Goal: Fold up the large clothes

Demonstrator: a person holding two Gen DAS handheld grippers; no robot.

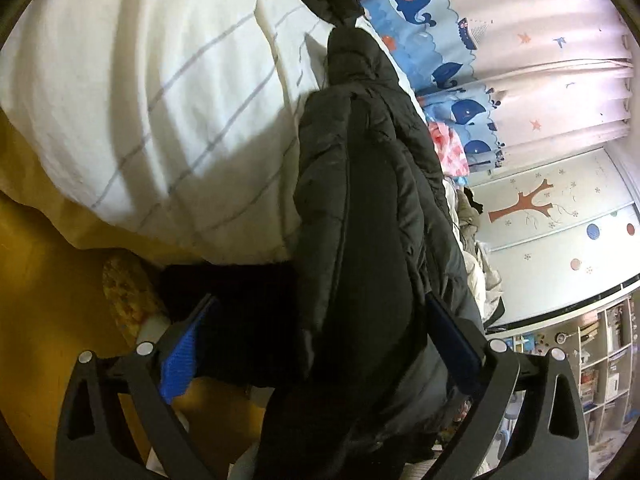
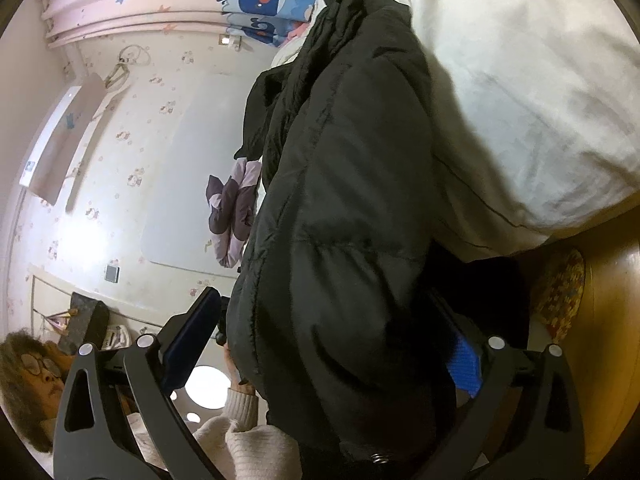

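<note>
Both tools are tilted sharply, the room leaning in each view. The left tool has its blue-padded fingers spread wide, with the black puffer jacket bulging up between them from bottom centre to the top of the frame; whether it truly grips the fabric, I cannot tell. The right tool is also splayed around the jacket, grip unclear. Only the right view shows the person's face with glasses at lower left; only the left shows the bookshelf at lower right. White bedding fills the upper left.
</note>
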